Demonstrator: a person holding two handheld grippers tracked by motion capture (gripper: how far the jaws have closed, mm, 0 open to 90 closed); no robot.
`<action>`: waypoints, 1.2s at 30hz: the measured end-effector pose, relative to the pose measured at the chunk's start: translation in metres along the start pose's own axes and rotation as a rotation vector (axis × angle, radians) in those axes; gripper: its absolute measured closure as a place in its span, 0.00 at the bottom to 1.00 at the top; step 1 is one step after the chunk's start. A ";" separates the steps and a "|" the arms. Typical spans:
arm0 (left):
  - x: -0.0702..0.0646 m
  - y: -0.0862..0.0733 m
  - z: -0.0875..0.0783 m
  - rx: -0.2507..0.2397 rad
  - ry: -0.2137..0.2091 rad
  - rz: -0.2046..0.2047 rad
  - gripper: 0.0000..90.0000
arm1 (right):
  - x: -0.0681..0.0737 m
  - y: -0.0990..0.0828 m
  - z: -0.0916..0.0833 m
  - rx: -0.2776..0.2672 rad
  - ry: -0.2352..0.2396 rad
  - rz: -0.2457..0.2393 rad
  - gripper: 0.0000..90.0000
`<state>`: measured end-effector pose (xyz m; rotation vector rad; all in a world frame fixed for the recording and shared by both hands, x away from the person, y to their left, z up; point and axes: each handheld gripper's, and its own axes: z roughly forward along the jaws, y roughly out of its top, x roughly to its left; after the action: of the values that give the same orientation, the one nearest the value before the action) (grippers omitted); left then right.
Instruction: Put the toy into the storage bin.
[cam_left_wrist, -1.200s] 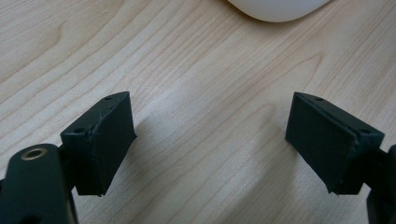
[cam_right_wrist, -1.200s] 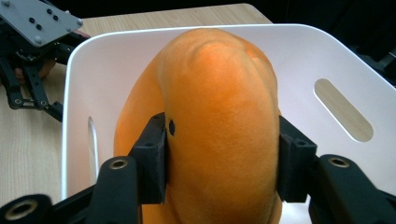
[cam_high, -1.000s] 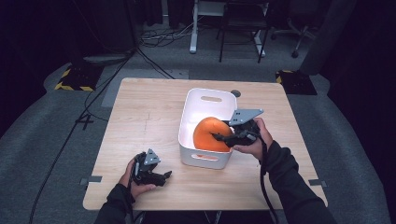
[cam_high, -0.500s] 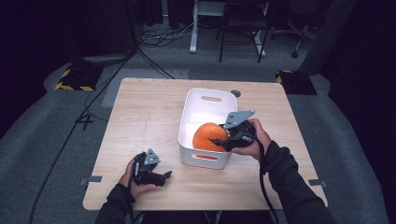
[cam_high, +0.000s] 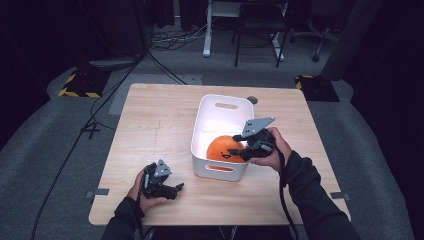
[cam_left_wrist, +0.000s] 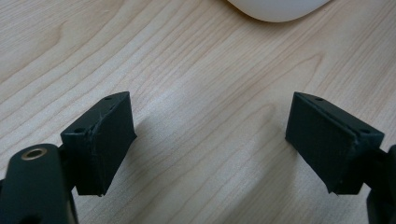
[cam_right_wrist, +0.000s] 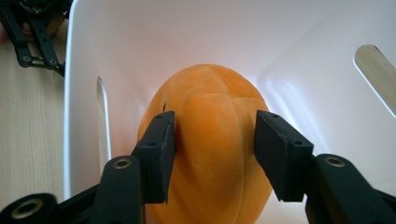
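On the table's (cam_high: 150, 115) near left, the left gripper (cam_high: 170, 190) rests low in the person's left hand (cam_high: 145, 192), jaws spread wide over bare wood with nothing between them. In the left gripper view the pads (cam_left_wrist: 100, 140) stand well apart above the grain, and the bin's (cam_left_wrist: 275, 9) white corner shows at the top edge. Right of centre sits the white bin (cam_high: 220, 107), its near wall facing the person. Inside, at the near end, lies the orange plush pumpkin (cam_high: 222, 147). The right gripper (cam_high: 239, 151) reaches into the bin from the right. Its jaws have just been closing, and in the right gripper view the pads (cam_right_wrist: 161, 149) pinch the pumpkin (cam_right_wrist: 215, 140) on both sides, denting the soft fabric.
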<state>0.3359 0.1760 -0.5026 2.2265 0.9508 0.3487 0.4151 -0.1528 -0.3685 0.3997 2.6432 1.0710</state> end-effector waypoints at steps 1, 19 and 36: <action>0.000 0.000 0.000 -0.001 -0.001 0.000 0.18 | 0.000 0.000 0.000 -0.001 0.001 0.002 0.56; 0.000 0.000 0.000 -0.001 -0.001 0.000 0.18 | 0.000 -0.003 0.000 -0.029 -0.008 0.009 0.56; 0.000 0.000 0.000 -0.001 -0.002 0.000 0.18 | -0.001 -0.004 -0.005 -0.126 -0.042 0.043 0.51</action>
<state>0.3359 0.1759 -0.5026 2.2257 0.9495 0.3474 0.4134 -0.1596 -0.3678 0.4485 2.5252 1.2209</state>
